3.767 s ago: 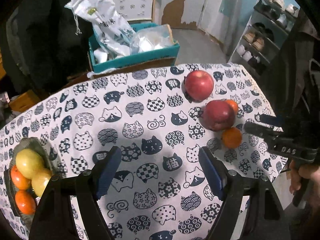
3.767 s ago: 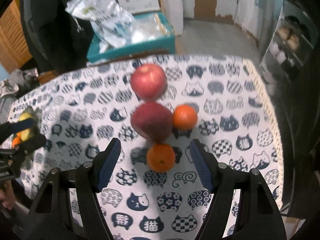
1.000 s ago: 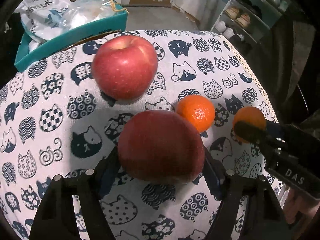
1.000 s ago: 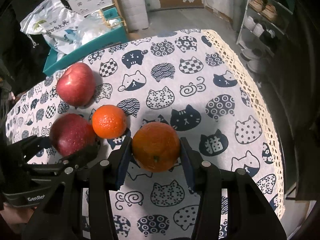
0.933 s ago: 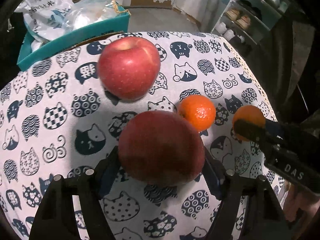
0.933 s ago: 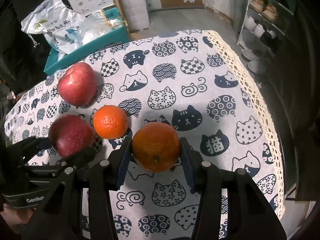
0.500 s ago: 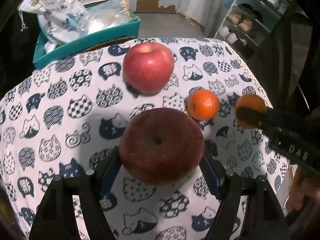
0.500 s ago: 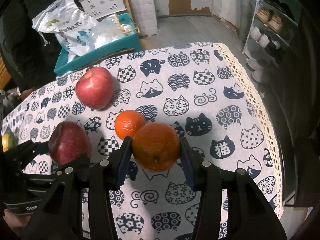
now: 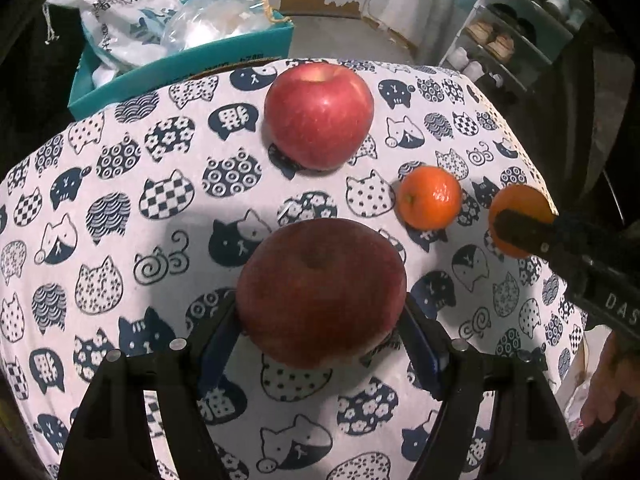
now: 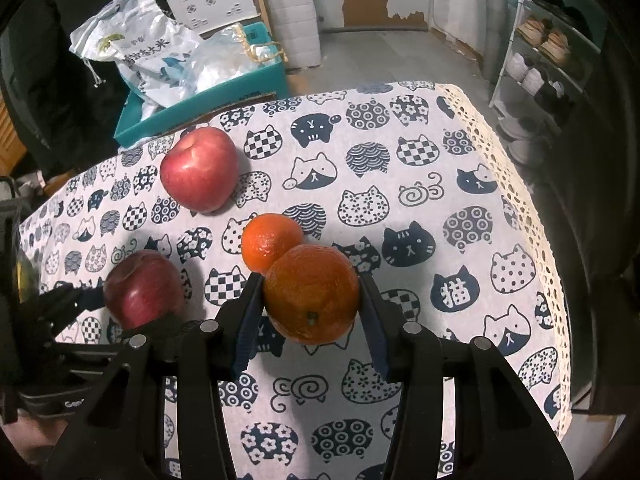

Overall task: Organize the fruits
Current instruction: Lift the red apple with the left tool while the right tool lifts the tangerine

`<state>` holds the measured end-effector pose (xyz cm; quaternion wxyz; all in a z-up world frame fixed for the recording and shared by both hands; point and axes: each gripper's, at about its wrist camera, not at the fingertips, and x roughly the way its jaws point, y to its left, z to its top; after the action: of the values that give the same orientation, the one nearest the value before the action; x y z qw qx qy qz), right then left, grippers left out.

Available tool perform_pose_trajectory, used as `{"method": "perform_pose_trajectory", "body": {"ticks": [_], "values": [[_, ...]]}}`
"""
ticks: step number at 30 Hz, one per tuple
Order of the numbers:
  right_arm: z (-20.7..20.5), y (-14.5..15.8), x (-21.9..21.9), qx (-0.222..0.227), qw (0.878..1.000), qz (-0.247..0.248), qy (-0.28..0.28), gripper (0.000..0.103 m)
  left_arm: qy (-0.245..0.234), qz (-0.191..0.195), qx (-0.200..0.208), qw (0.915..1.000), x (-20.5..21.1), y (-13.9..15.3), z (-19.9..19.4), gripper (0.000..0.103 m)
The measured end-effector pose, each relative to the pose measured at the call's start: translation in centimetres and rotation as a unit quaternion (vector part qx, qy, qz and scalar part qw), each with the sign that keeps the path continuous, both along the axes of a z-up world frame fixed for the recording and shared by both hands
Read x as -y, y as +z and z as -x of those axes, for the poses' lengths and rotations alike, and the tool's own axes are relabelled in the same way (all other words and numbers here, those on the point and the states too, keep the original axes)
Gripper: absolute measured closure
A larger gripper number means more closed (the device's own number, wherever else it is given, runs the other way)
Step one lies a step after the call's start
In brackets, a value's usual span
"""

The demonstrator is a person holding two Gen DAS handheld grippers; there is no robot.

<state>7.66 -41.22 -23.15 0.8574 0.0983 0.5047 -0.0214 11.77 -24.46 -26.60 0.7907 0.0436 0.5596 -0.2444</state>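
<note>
My left gripper [image 9: 320,332] is shut on a dark red apple [image 9: 320,290] and holds it above the cat-print tablecloth [image 9: 120,200]; the apple also shows in the right wrist view [image 10: 142,290]. My right gripper [image 10: 312,320] is shut on an orange [image 10: 312,294] and holds it above the cloth; the orange also shows in the left wrist view [image 9: 520,204]. A brighter red apple [image 9: 319,115] and a small mandarin [image 9: 430,197] lie on the cloth beyond both grippers; both also show in the right wrist view, the apple [image 10: 199,169] and the mandarin [image 10: 269,242].
A teal box [image 10: 208,96] with plastic bags [image 10: 136,56] stands behind the table's far edge. A shoe rack [image 10: 548,52] stands at the right. The cloth's lace edge [image 10: 516,184] marks the table's right side.
Both grippers have lifted, each with its fruit, off the cloth and drawn back. The bright red apple and the mandarin stay in place on the cloth.
</note>
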Motion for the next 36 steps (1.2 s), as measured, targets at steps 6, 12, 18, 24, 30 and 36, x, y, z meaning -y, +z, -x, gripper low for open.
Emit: {"method": "perform_pose_trajectory", "body": {"ticks": [6,12,18,24,30,36], "values": [[0.0,-0.2,0.2,-0.002,1.0,-0.001,0.0,0.056,0.002,0.011,-0.013,0.9998,0.9,-0.6,-1.0,0.026],[0.0,-0.5,0.5,-0.004,1.0,0.0,-0.002,0.056,0.016,0.029,-0.033,0.9989,1.0,-1.0,-2.0,0.026],[0.0,-0.6,0.7,-0.006,1.0,-0.002,-0.007,0.056,0.018,0.031,-0.04,0.9986,1.4,-1.2,-2.7,0.023],[-0.2,-0.5,0.5,-0.005,1.0,-0.001,-0.003,0.056,0.013,0.034,-0.035,0.9987,1.6,-1.4,-2.6,0.026],[-0.2,-0.2,0.4,-0.001,1.0,0.002,-0.005,0.056,0.011,0.026,-0.017,0.9995,1.4,-1.0,-1.8,0.026],[-0.3,1.1,-0.2,0.014,1.0,0.007,0.002,0.056,0.012,0.027,0.008,0.9995,0.3,1.1,-0.9,0.026]]}}
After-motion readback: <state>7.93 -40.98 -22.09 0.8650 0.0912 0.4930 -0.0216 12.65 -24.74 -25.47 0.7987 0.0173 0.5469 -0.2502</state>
